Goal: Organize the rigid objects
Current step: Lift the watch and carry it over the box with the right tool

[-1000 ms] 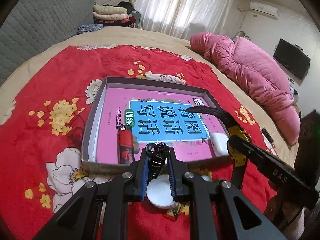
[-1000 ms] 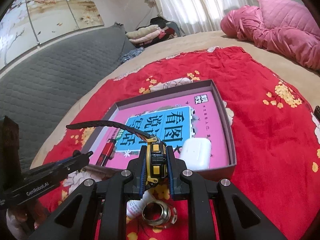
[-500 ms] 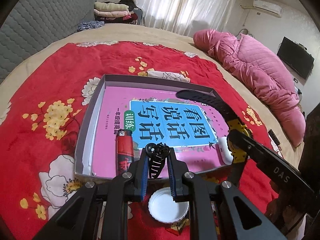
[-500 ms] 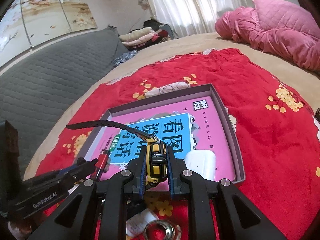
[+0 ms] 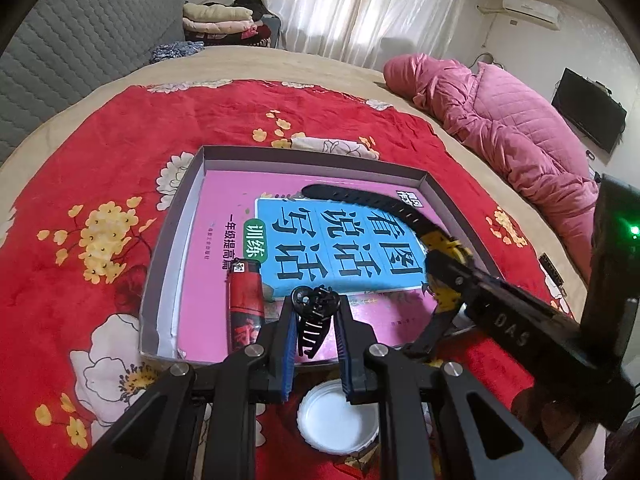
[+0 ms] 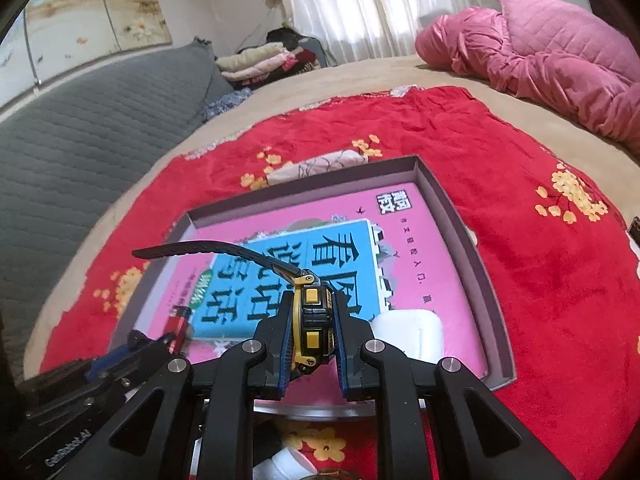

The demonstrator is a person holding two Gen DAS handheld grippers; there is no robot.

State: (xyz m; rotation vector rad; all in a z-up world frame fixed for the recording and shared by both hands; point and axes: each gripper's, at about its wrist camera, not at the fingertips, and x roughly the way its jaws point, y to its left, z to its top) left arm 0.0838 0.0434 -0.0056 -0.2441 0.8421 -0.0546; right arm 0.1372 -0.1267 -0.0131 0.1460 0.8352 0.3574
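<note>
A grey shallow box (image 5: pixel 172 232) with a pink book in it lies on the red flowered blanket. My left gripper (image 5: pixel 315 312) is shut on a black hair claw clip (image 5: pixel 314 316), held over the box's near edge beside a red lighter (image 5: pixel 244 304). My right gripper (image 6: pixel 313 320) is shut on a black and yellow watch (image 6: pixel 312 320), its strap (image 6: pixel 208 250) sticking out left over the book. The watch also shows in the left wrist view (image 5: pixel 444 248). A white earbud case (image 6: pixel 412 334) lies in the box by the right gripper.
A white lid (image 5: pixel 338 420) lies on the blanket just before the box. A white bottle (image 6: pixel 288 464) lies under the right gripper. A pink quilt (image 5: pixel 500 120) is heaped at the far right. Folded clothes (image 5: pixel 220 24) sit at the back by a grey headboard.
Both grippers have moved forward over the box, each still holding its object. The white lid and the metal ring have slid back toward the frame bottom.
</note>
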